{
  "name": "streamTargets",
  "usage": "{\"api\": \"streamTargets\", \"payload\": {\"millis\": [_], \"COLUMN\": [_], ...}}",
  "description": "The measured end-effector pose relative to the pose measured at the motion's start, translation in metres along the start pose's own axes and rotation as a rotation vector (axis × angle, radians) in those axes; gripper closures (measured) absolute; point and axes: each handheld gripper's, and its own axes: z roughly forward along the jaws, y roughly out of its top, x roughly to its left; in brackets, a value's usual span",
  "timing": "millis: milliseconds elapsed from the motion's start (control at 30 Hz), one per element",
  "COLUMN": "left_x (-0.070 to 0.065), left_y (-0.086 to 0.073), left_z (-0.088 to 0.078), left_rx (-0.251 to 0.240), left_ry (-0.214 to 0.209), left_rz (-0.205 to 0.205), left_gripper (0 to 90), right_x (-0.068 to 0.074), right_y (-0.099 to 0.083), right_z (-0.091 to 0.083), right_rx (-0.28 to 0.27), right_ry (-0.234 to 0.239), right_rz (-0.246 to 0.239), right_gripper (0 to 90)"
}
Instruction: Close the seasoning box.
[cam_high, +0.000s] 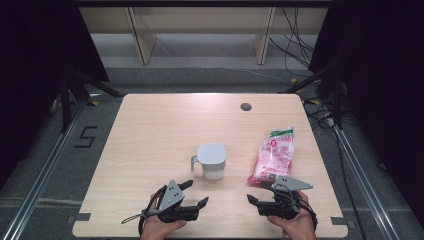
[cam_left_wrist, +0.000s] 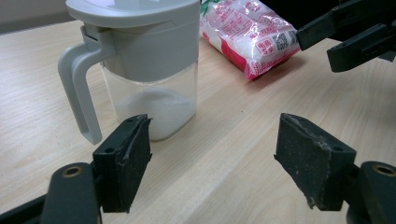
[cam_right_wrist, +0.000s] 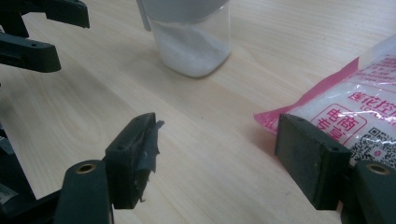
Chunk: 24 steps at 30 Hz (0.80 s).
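Lidded jug (cam_high: 212, 161) w/ white powder; pink bag (cam_high: 273, 155) beside.

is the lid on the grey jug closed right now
Yes, in the left gripper view the grey lid sits flat on the jug, with no gap showing along its rim.

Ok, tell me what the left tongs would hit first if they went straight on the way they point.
Probably the lidded jug. The left tongs stand open with bare table between them, and the jug sits just ahead, slightly left of centre. Depth is hard to judge, so they might slip past its right side towards the pink bag.
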Motion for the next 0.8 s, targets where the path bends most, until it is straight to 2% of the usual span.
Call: {"api": "streamTargets", "payload": {"millis": [33,67,100,233,267,300,333,367,400,467,500,533,567,600,633,733,767,800], "left_x": [0.0006,0.0006,0.0009,0.0007,0.0018,0.0018,0.001,0.0014,0.0017,0.0015,0.0016,0.0018,0.004,0.0032,0.0036,0.004,0.004,0.0049], "left_y": [0.0001,-0.0004,-0.0006,-0.0012,-0.0009,-0.0009,-0.0017,-0.0023,-0.0024,-0.0023,-0.002,-0.002,-0.0014,-0.002,-0.0023,-0.0024,-0.0024,-0.0025], "left_z": [-0.0013,-0.0013,-0.0015,-0.0016,-0.0017,-0.0017,-0.0014,-0.0007,-0.0008,-0.0014,-0.0019,-0.002,-0.0023,-0.0024,-0.0021,-0.0033,-0.0033,-0.0037], "left_rx": [0.017,0.017,0.022,0.029,0.029,0.029,0.032,0.028,0.029,0.029,0.031,0.03,0.031,0.031,0.026,0.035,0.035,0.031], "left_ry": [-0.007,-0.006,-0.004,-0.008,-0.005,-0.005,-0.003,-0.007,-0.006,-0.003,0.001,0.0,-0.001,0.001,-0.005,0.006,0.006,0.01], "left_rz": [0.006,0.004,0.006,0.011,0.031,0.031,0.01,0.001,0.002,-0.001,0.0,-0.001,0.032,0.014,0.011,0.0,0.0,-0.006], "left_gripper": [25.6,25.5,25.5,25.5,25.5,25.5,25.5,25.5,25.5,25.5,25.5,25.5,25.5,25.5,25.5,25.5,25.5,25.5], "right_x": [0.0008,0.0006,0.0026,0.0035,0.0015,0.0007,0.0012,0.0007,0.0002,0.0008,-0.0002,-0.0001,-0.0002,-0.0001,0.001,-0.0002,0.002,0.0016], "right_y": [-0.001,-0.0016,-0.0024,-0.0036,-0.0044,-0.0042,-0.0049,-0.0052,-0.0055,-0.0062,-0.0063,-0.0066,-0.0068,-0.0069,-0.007,-0.0076,-0.008,-0.008], "right_z": [-0.0005,-0.0001,-0.0004,0.0,0.0022,0.0017,0.0011,0.001,0.001,0.0005,0.0008,0.0015,0.0015,0.0008,0.0016,0.0023,0.0015,0.0012], "right_rx": [0.012,0.003,0.019,0.029,0.016,0.027,0.028,0.029,0.032,0.035,0.037,0.036,0.038,0.027,0.034,0.037,0.047,0.048], "right_ry": [0.006,-0.01,0.002,-0.009,0.004,0.015,0.013,0.014,0.008,0.008,0.004,0.012,0.012,-0.019,0.003,-0.009,-0.01,-0.016], "right_rz": [0.009,-0.008,0.016,0.018,-0.009,-0.015,0.003,0.0,-0.004,0.017,-0.003,0.003,0.002,-0.011,0.01,-0.004,0.026,0.022], "right_gripper": [30.7,30.6,30.7,30.6,30.5,30.4,30.4,30.2,30.0,29.6,29.6,29.6,29.6,29.6,29.6,29.5,29.4,29.5]}}
